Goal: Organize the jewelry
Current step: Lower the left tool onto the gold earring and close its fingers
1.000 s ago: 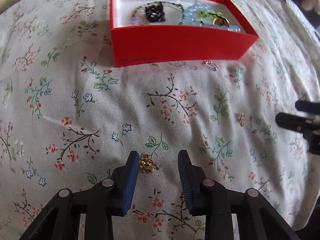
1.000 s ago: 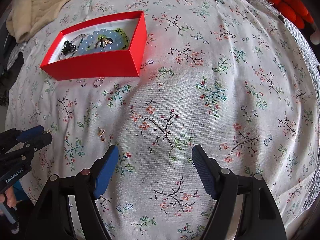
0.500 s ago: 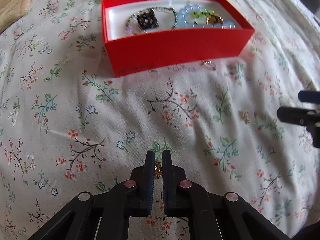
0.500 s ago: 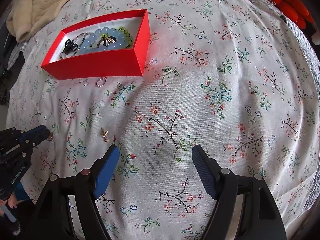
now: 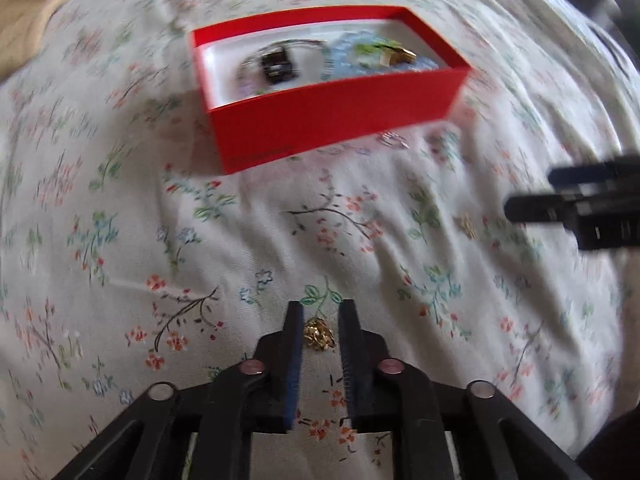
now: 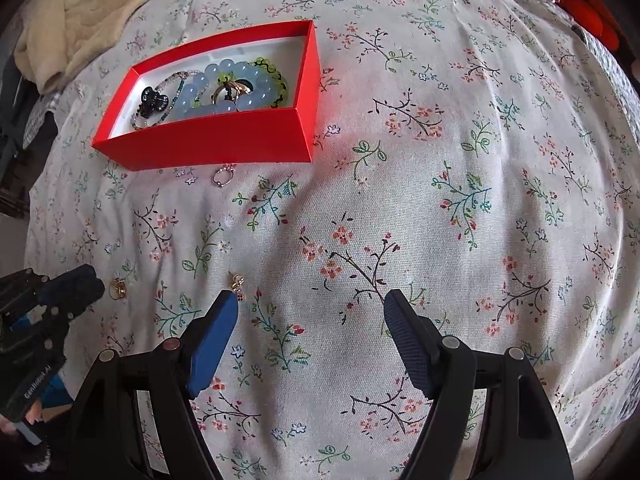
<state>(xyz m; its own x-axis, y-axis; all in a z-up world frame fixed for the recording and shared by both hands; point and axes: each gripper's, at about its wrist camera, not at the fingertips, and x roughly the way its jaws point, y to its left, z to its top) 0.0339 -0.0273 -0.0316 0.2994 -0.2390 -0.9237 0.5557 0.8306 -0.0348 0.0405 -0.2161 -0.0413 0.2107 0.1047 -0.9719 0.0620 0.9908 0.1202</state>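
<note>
A red box [image 5: 336,116] [image 6: 224,144] on the flowered bedspread holds bead bracelets, a black clip and a gold piece. My left gripper [image 5: 320,316] stands with its jaws narrowly apart around a small gold earring [image 5: 319,334] that lies on the cloth; in the right wrist view the earring [image 6: 118,288] sits just off the gripper's tips [image 6: 90,286]. My right gripper [image 6: 310,304] is wide open and empty, low over the cloth. A second gold earring [image 6: 237,281] [image 5: 467,224] lies by its left finger. A silver ring [image 6: 222,176] [image 5: 394,141] lies in front of the box.
A cream blanket [image 6: 80,12] is bunched at the far left corner of the bed. Orange-red cushions [image 6: 576,4] lie at the far right. The right gripper's fingers [image 5: 560,200] reach in from the right in the left wrist view.
The left gripper's jaws closed around the gold earring half a second ago and have now parted a little, leaving it on the cloth. The left view has tilted and is blurred. The right gripper crept forward.
</note>
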